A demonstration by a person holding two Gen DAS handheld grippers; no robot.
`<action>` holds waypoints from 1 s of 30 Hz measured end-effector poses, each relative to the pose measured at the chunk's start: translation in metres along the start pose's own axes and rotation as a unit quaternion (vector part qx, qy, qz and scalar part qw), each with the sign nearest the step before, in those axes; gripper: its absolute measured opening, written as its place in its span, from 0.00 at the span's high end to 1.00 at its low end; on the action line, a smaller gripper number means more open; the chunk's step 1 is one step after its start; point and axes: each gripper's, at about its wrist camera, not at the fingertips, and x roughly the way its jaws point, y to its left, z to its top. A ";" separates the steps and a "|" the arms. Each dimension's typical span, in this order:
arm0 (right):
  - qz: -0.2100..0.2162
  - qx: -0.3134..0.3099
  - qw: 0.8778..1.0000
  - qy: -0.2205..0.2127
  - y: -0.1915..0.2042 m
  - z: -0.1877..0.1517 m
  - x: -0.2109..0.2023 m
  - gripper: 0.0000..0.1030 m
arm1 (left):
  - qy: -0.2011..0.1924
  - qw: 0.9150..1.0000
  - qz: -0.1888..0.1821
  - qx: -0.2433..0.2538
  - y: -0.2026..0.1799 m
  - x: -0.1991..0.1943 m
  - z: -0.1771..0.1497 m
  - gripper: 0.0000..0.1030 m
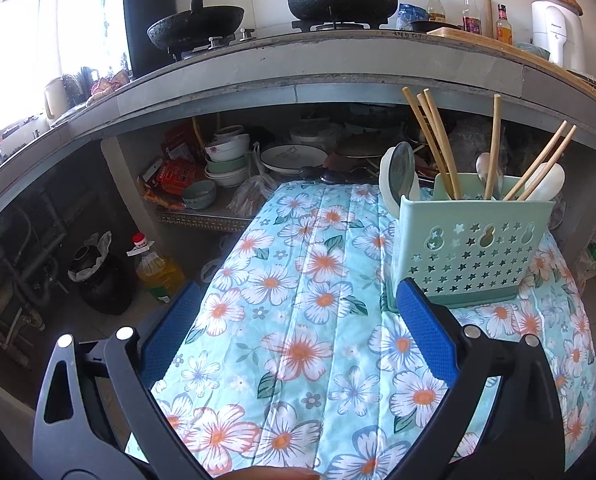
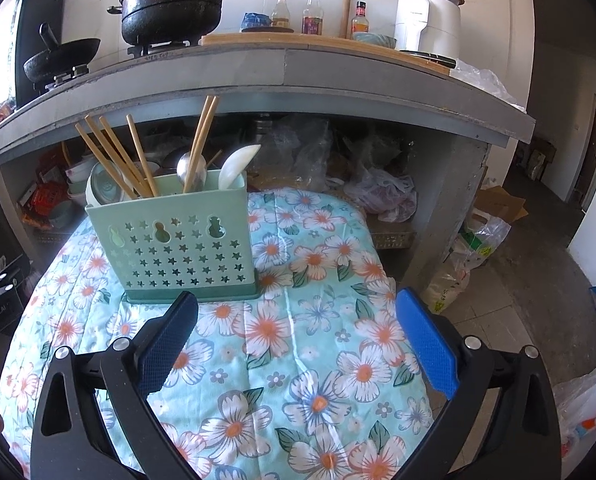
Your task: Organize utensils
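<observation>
Right wrist view: utensil holder [image 2: 178, 240] beyond left finger, both jaws apart, empty

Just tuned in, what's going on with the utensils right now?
Both grippers, left and right, hang over the floral cloth with jaws open and empty. The utensils already stand in the green holder: chopsticks, a metal spoon and a white spoon. No loose utensil shows on the cloth.

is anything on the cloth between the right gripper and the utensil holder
Nothing visible. Only bare flowered cloth lies between the open right gripper and the green utensil holder, which stands just ahead and to its left.
</observation>
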 end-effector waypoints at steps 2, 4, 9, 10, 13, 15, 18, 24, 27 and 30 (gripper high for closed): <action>0.000 0.001 1.000 0.000 0.000 0.000 0.000 0.06 | 0.000 1.000 0.002 0.000 0.001 0.000 -0.001 0.08; 0.000 0.000 1.000 0.000 0.000 0.000 0.000 0.06 | 0.000 1.000 0.003 0.000 0.002 0.000 0.000 0.08; 0.001 -0.001 1.000 0.001 0.001 0.001 0.000 0.06 | 0.000 1.000 0.005 0.000 0.003 0.000 0.000 0.08; 0.001 -0.002 1.000 0.001 0.001 0.001 0.000 0.06 | 0.000 1.000 0.004 0.001 0.003 0.000 0.000 0.08; 0.001 -0.002 1.000 0.001 0.002 0.001 0.000 0.06 | 0.000 1.000 0.005 0.001 0.003 0.000 0.000 0.08; 0.001 -0.001 1.000 0.001 0.002 0.001 0.000 0.06 | 0.000 1.000 0.004 0.001 0.003 0.000 0.000 0.08; 0.001 -0.002 1.000 0.001 0.003 0.001 0.000 0.06 | 0.001 1.000 0.005 0.000 0.003 0.000 0.000 0.08; 0.002 -0.003 1.000 0.002 0.005 0.001 0.000 0.06 | 0.002 1.000 0.006 -0.001 0.003 0.000 -0.001 0.08; 0.003 -0.004 1.000 0.001 0.005 0.000 0.000 0.06 | 0.003 1.000 0.006 0.000 0.003 0.001 -0.001 0.08; 0.003 -0.004 1.000 0.002 0.006 0.000 0.000 0.06 | 0.003 1.000 0.006 0.000 0.003 0.001 0.000 0.08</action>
